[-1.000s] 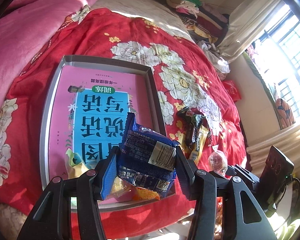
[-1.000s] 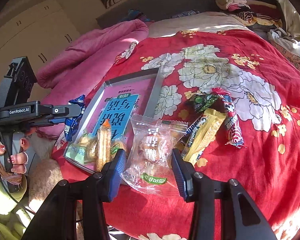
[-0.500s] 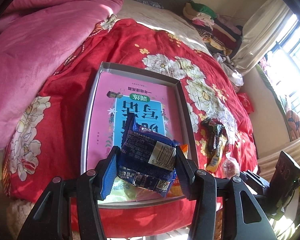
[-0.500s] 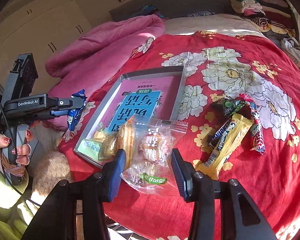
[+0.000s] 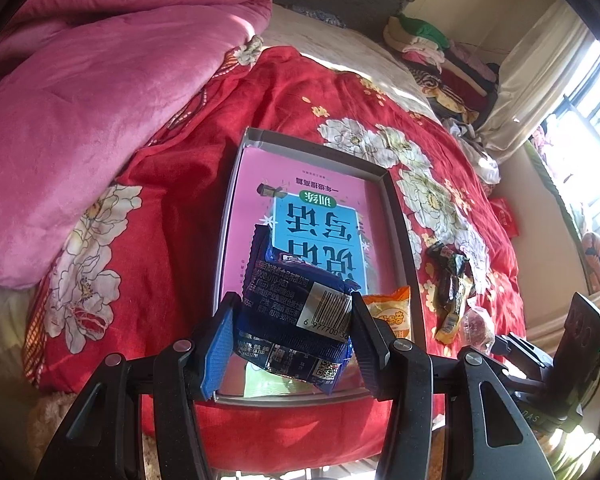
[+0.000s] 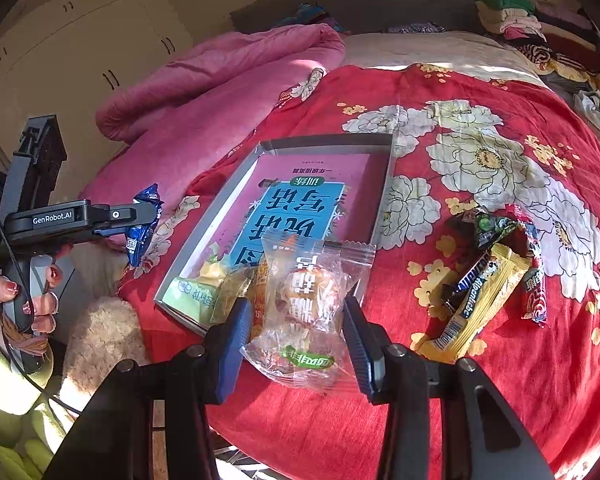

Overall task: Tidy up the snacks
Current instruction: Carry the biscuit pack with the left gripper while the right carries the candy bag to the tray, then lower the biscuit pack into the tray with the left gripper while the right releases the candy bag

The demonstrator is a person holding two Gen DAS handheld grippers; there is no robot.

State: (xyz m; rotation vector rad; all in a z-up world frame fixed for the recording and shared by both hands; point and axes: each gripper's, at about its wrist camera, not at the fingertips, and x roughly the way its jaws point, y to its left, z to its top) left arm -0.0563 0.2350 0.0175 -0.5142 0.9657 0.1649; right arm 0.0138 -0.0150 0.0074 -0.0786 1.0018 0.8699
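Over the last second both views have swung across the bed, so the shallow grey cardboard box lid with the pink and blue book cover inside it (image 5: 396,216) now sits square ahead of the left hand-held gripper (image 5: 292,328) instead of off to its left. That gripper stays clenched on the crinkled dark blue foil snack packet with a white barcode (image 5: 296,312), which hangs above the near end of the lid. The right hand-held gripper (image 6: 298,332) keeps its grasp on the clear plastic bag of round golden pastries (image 6: 308,300), held over the lid's near right corner, where a green packet and some yellow-orange ones (image 6: 220,288) already lie. Neither jaw opening has changed. My reading is that both packets are being carried to the lid together and are close to a drop. The loose yellow, black and red wrapped bars (image 6: 488,276) wait on the red flowered bedspread (image 6: 500,360) to the right, well apart from the lid
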